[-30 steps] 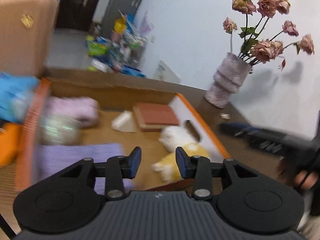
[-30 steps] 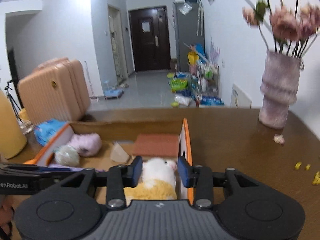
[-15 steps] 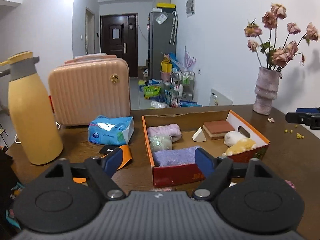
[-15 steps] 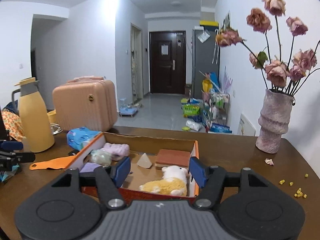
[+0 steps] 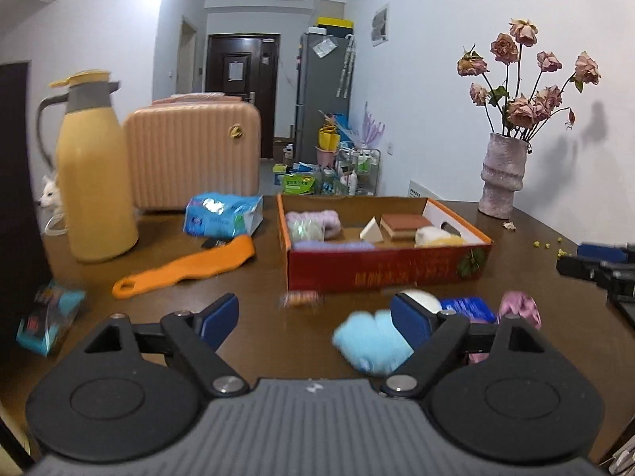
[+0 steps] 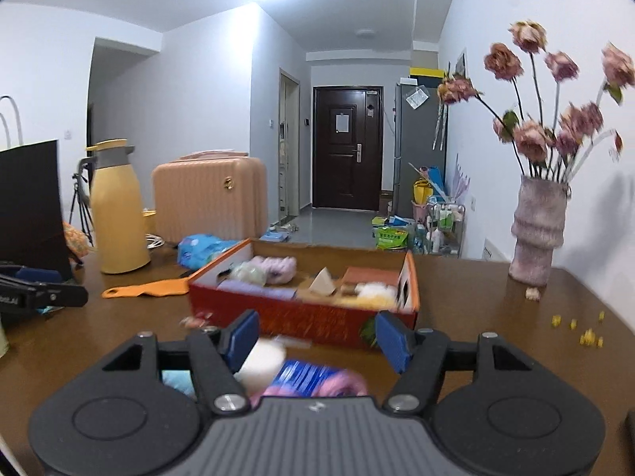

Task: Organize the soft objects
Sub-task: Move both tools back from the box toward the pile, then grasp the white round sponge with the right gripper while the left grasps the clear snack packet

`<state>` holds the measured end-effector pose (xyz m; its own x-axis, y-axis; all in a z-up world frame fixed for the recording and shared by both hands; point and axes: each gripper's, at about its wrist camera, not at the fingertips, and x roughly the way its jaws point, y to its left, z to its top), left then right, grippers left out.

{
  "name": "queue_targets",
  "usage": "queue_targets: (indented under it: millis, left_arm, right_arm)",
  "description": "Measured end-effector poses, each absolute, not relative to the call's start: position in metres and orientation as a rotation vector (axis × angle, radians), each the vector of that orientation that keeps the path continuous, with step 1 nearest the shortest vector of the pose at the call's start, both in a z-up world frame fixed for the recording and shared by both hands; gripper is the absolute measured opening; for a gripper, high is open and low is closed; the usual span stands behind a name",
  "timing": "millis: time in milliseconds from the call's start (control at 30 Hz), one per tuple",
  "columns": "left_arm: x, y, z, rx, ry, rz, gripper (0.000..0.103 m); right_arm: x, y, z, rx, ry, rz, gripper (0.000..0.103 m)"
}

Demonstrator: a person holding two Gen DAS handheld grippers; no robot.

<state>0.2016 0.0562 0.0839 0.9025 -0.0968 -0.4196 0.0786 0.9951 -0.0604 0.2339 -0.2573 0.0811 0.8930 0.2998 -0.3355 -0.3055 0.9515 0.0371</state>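
While both grippers gape, box (image 5: 387,267) sits between (blurred).

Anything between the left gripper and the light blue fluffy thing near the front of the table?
Nothing visible. The left gripper is open and empty, and the light blue fluffy thing lies on the table just ahead, by the right-hand finger. A small candy-like piece lies farther ahead, off that path.
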Motion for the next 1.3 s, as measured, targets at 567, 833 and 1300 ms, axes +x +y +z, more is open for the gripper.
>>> queue_targets:
  millis: [567,833,1300]
  left_arm:
    - [0.183,0.042,0.021,-0.115,0.576,-0.069,0.088]
    - [0.229,0.042,0.013,-0.103,0.595,-0.051,0.087]
    - [0.373,0.044,0.006,0.012,0.570,0.013,0.085]
  right_arm:
    - [0.182,-0.232,0.012,0.127,0.454,0.454,0.048]
    - [0.222,-0.200,0.001,0.109,0.508,0.498,0.044]
    - [0.304,-0.171,-0.005,-0.063,0.527,0.331,0.044]
